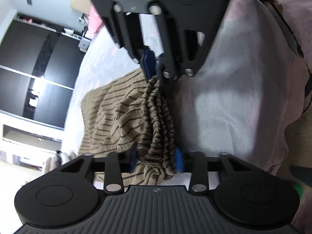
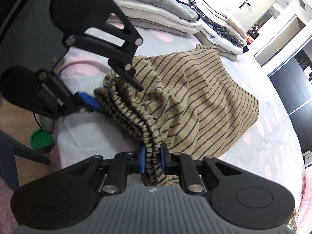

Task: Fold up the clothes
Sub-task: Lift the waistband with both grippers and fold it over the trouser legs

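Note:
A tan garment with dark stripes lies bunched on the bed; it also shows in the left wrist view. Its gathered elastic waistband stretches between the two grippers. My left gripper is shut on one end of the waistband. My right gripper is shut on the other end. In the left wrist view the right gripper faces me from above. In the right wrist view the left gripper sits at the upper left, holding the waistband's far end.
The bed sheet is pale grey with pink spots. Stacks of folded clothes lie at the bed's far side. A green round object sits on the wooden floor at the left. Dark wardrobe doors stand beyond the bed.

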### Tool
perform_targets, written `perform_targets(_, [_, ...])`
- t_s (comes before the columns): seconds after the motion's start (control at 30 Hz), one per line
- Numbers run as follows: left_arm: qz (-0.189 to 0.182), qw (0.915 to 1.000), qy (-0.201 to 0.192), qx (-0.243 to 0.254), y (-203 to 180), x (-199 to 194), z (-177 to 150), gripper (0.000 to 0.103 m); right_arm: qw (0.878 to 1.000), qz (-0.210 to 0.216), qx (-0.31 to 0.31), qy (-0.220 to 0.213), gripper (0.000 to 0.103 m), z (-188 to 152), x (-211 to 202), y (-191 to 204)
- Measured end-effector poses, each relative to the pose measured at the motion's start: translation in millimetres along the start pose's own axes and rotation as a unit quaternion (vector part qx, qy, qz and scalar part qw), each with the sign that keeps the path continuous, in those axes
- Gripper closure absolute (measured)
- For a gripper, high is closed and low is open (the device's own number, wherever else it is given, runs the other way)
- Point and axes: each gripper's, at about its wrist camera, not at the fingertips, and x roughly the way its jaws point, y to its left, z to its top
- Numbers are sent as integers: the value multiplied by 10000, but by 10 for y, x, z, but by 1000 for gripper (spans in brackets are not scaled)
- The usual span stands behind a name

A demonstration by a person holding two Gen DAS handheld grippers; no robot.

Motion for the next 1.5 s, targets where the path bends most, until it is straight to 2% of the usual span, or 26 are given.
perform_targets(0.07, [-156, 9995, -9, -256, 71, -32, 15, 84, 9999, -24, -124, 0, 85, -12, -8, 38])
perform_targets(0.13, [-280, 9983, 13, -510, 138, -78, 52, 86, 9996, -52, -270, -18, 82, -23, -25, 80])
perform_targets(0.2, [-402, 9963, 36, -764, 206, -125, 90, 87, 9991, -81, -415, -35, 72, -33, -41, 122])
perform_targets(0.23, [-463, 9949, 48, -890, 239, -149, 109, 87, 9988, -68, -483, -90, 64, -35, -69, 154])
perform_targets(0.37, [-752, 9858, 51, -1500, 425, -231, 149, 88, 9955, -202, -900, -220, 60, -53, -129, 334])
perform_targets(0.47, [-890, 9772, 25, -1928, 567, -284, 114, 89, 9894, -624, -1309, -46, 60, -106, -53, 467])
perform_targets(0.57, [-1028, 9685, -16, -2269, 701, -319, 71, 89, 9866, -909, -1353, 82, 60, -154, -14, 469])
perform_targets(0.63, [-1047, 9670, -20, -2322, 729, -315, 68, 89, 9848, -1070, -1365, 47, 61, -164, -24, 463])
perform_targets(0.83, [-1148, 9649, -39, -2362, 813, -292, 18, 89, 9810, -1259, -1474, 62, 74, -174, -61, 475])
perform_targets(0.87, [-1176, 9648, -44, -2351, 835, -258, 12, 90, 9815, -1241, -1459, 83, 78, -163, -85, 462])
perform_targets(0.97, [-1232, 9649, -54, -2318, 849, -287, 18, 90, 9850, -1078, -1342, 141, 82, -123, -186, 401])
perform_targets(1.13, [-1446, 9622, -89, -2307, 983, -417, 13, 90, 9929, -652, -977, 157, 84, -27, -477, 227])
perform_targets(1.27, [-1742, 9566, -147, -2330, 1060, -603, 10, 90, 9960, -292, -832, 119, 85, 24, -775, 122])
perform_targets(1.5, [-2398, 9430, -261, -2294, 1063, -962, -10, 90, 9956, 332, -872, 57, 85, -39, -1373, 214])
